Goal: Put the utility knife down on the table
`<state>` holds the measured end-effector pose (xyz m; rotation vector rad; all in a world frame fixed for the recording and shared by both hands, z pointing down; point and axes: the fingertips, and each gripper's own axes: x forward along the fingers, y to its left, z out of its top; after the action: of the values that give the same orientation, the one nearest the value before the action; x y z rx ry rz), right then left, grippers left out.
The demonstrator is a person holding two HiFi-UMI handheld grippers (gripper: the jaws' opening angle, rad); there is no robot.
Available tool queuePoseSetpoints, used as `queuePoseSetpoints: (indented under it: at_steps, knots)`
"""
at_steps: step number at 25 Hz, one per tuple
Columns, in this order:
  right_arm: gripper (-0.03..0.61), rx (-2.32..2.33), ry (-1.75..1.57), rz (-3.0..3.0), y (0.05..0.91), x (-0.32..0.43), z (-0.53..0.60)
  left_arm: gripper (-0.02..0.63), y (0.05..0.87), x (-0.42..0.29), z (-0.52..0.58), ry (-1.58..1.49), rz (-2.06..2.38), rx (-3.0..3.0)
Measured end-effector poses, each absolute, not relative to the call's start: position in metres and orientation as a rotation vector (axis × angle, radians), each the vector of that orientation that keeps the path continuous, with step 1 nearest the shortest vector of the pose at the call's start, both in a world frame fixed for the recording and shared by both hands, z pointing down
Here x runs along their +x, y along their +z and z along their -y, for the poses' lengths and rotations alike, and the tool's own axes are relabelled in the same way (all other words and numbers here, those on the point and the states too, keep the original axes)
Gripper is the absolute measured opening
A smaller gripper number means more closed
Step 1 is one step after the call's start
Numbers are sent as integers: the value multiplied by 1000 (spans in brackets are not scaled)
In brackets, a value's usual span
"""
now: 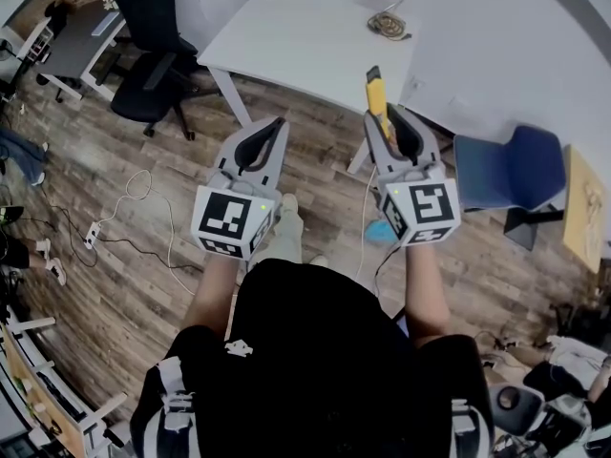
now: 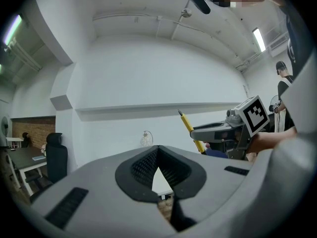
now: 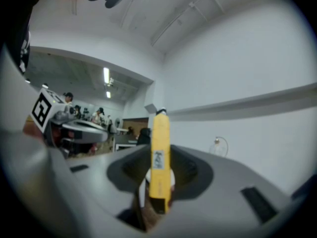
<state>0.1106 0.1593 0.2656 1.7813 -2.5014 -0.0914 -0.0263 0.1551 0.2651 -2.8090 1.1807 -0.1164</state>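
Right hand-held gripper (image 1: pixel 389 117) clamped the yellow utility knife (image 1: pixel 375 92) by one end, in the air at the white worktop's (image 1: pixel 305 27) near edge. Left hand-held gripper (image 1: pixel 275 125) was closed and empty. Risks: an early release would drop the knife to the floor (image 1: pixel 315 175); the end-hold might let it pivot.

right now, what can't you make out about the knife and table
Knife blade: right gripper view, tip blurred; can't tell if it is out.
Knife label: right gripper view, print blurred.
Knife's rear end: head view, hidden inside the right gripper.
Coil on the table: head view, too small to identify.
Table's far side: head view, cut off by the top edge.
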Motion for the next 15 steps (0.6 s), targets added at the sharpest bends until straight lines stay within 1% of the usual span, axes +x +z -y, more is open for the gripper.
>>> queuePoseSetpoints:
  at_steps: [15]
  knots:
    - [137,1776,-83,2471,277,118,-97,17,276,-17,-90,-117,-1172,-2824]
